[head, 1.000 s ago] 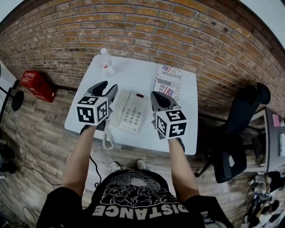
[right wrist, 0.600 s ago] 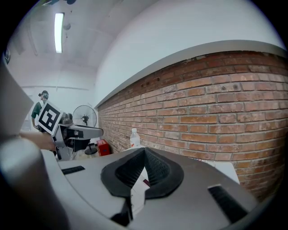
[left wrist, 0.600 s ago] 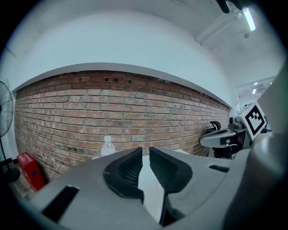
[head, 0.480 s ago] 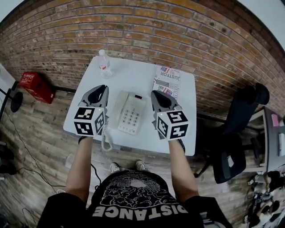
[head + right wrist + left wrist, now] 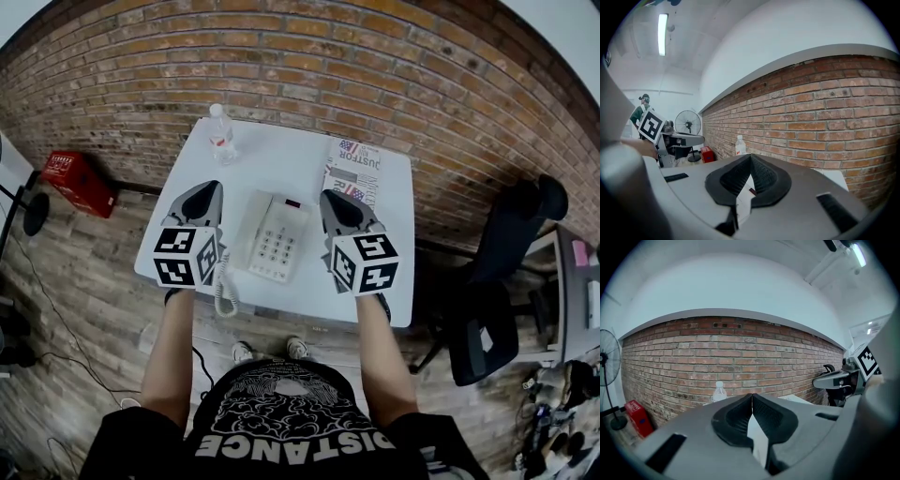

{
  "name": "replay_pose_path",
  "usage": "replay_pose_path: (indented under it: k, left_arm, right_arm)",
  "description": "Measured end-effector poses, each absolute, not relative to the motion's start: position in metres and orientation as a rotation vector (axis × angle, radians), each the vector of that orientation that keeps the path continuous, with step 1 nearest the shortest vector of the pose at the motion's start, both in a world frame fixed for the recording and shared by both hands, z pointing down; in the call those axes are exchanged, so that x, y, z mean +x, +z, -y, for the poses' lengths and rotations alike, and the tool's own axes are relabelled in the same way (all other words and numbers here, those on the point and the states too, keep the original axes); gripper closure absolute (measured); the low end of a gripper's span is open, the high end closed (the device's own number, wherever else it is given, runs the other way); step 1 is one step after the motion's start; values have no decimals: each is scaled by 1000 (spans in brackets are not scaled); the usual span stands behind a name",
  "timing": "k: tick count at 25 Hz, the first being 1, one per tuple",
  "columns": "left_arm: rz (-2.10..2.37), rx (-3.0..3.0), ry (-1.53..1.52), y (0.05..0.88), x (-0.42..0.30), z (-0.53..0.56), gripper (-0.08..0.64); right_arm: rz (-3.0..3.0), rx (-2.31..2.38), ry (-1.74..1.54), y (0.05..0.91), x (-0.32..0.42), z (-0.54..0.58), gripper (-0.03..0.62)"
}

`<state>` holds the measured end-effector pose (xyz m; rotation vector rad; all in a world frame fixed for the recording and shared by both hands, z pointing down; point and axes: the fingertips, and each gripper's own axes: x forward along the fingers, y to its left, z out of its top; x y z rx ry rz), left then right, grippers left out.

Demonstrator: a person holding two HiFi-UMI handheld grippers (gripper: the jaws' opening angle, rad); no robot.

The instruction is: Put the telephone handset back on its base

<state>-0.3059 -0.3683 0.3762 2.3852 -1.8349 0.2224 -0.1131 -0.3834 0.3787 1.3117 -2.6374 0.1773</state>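
The cream telephone point(image 5: 279, 241) lies on the white table point(image 5: 281, 155), its keypad facing up. Its handset point(image 5: 246, 228) rests along the left side of the base, and the coiled cord point(image 5: 223, 292) hangs over the table's front edge. My left gripper point(image 5: 210, 187) hovers just left of the handset, apart from it, shut with nothing between its jaws point(image 5: 752, 395). On the phone's right side my right gripper point(image 5: 331, 198) is held level with it, also shut and empty point(image 5: 750, 156).
A clear water bottle point(image 5: 221, 132) stands at the table's far left corner, and a newspaper point(image 5: 355, 169) lies at the far right. A red box point(image 5: 81, 178) sits on the floor to the left. A black office chair point(image 5: 511, 258) stands to the right, beyond the brick wall's corner.
My left gripper has let go of the handset, drawn away to the left and shut. The handset now rests on the base. The right gripper has barely moved.
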Motion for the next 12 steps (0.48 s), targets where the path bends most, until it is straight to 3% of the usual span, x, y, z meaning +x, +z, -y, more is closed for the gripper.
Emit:
replay_pose_path:
  k: [12]
  left_arm:
    - [1819, 2379, 235, 382, -303, 362, 551]
  right_arm:
    - [2639, 1330, 177, 376, -108, 379, 592]
